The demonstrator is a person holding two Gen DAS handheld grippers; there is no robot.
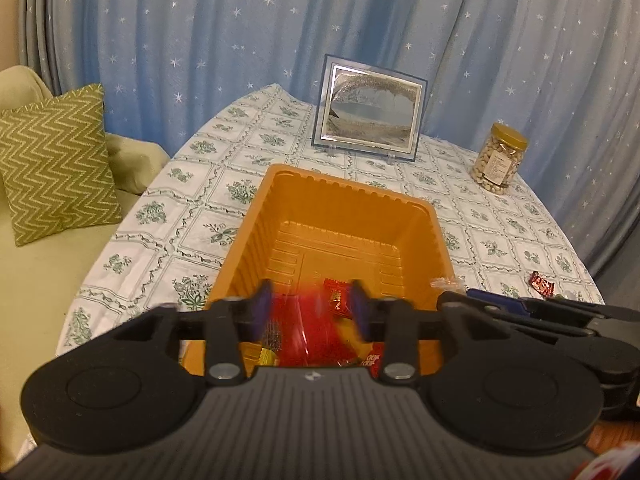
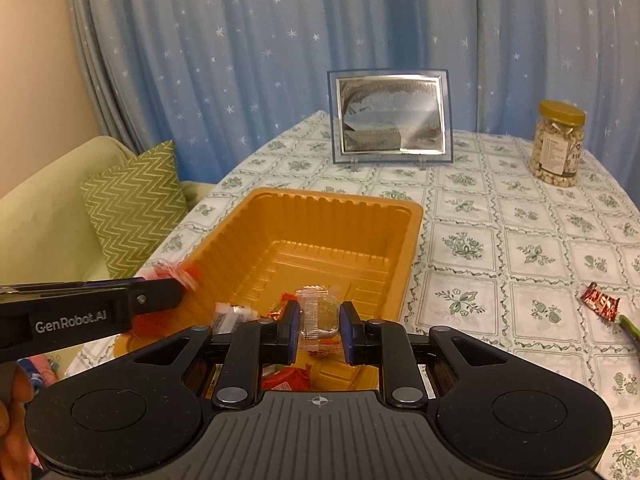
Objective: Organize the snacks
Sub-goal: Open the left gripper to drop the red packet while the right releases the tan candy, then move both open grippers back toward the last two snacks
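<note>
Now the left gripper hangs apart over the orange tray, a red packet blurred between; right gripper clamps a clear-wrapped snack.

Red snack packet between the left hand-held gripper's pads is motion-blurred. Jar label too small to read. Green item cut off at the right edge.

picture frame, zigzag cushion, starry curtain
</note>
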